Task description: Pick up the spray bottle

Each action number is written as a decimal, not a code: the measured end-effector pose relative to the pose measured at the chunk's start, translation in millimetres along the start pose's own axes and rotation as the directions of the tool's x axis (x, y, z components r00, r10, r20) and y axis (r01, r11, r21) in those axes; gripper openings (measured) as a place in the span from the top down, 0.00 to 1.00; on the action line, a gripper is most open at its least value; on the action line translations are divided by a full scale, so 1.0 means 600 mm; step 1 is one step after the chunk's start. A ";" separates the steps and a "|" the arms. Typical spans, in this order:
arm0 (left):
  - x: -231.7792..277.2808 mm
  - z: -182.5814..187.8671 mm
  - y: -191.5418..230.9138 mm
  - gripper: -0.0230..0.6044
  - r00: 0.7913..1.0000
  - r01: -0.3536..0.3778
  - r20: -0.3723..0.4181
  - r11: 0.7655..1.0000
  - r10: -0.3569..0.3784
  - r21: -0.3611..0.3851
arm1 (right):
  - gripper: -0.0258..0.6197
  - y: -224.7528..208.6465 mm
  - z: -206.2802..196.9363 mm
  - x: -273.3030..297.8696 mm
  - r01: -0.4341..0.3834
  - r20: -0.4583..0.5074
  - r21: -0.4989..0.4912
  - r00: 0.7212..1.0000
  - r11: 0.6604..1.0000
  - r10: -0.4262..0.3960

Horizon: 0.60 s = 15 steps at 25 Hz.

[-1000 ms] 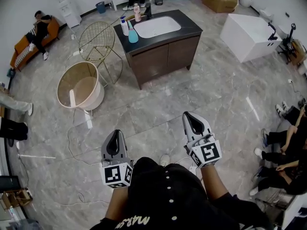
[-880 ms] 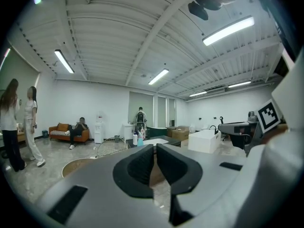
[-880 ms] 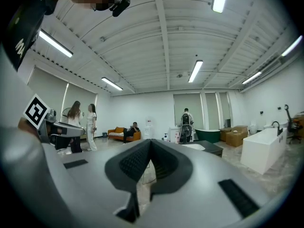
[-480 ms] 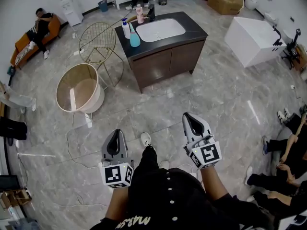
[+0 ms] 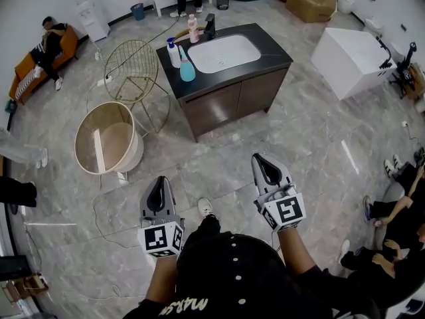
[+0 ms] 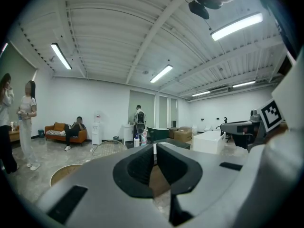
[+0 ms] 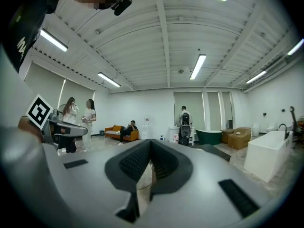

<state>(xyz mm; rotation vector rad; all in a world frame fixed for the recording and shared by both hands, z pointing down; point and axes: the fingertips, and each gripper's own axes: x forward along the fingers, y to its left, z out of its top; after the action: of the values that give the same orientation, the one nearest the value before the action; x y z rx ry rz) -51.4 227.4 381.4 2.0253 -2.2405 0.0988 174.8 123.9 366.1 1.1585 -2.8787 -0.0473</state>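
Note:
A teal spray bottle (image 5: 187,68) stands on the left end of the dark vanity counter (image 5: 265,42), beside a white pump bottle (image 5: 173,53). A pink bottle (image 5: 193,26) and a black faucet (image 5: 210,25) stand behind the white sink. My left gripper (image 5: 157,180) and right gripper (image 5: 258,159) are held in front of my body, over the floor and well short of the vanity. Both are shut with nothing in them. In the left gripper view the bottles (image 6: 137,140) show small and far beyond the closed jaws of that gripper (image 6: 155,147). The right gripper (image 7: 150,144) points level toward the room.
A gold wire chair (image 5: 133,65) and a round beige basket (image 5: 106,138) stand left of the vanity. A white cable (image 5: 99,208) trails on the floor. A white block (image 5: 348,58) sits at right, with seated people (image 5: 398,214) beyond it. A person lies on an orange sofa (image 5: 46,45).
I have walked toward the vanity: it sits lower and nearer in the head view. Both grippers came forward with me and stayed shut.

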 end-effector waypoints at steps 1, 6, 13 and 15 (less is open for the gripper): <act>0.015 0.006 0.008 0.92 1.000 0.004 0.001 1.000 -0.004 0.002 | 0.97 -0.003 0.004 0.018 0.001 0.002 0.000 1.000 1.000 -0.001; 0.091 0.032 0.051 0.92 1.000 0.025 0.014 1.000 -0.026 0.013 | 0.97 -0.013 0.016 0.109 0.008 0.010 -0.001 1.000 1.000 -0.008; 0.169 0.043 0.106 0.92 0.998 0.059 0.020 0.998 -0.059 0.005 | 0.97 -0.015 0.015 0.210 0.026 0.005 -0.011 1.000 1.000 -0.026; 0.183 0.043 0.118 0.92 0.997 0.068 0.020 0.998 -0.068 0.006 | 0.97 -0.016 0.015 0.229 0.034 0.005 -0.008 0.999 0.999 -0.034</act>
<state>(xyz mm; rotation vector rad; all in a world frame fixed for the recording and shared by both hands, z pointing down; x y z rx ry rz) -133.8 122.8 372.6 2.1123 -2.1818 0.0786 82.1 21.7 360.0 1.2080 -2.8601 -0.0624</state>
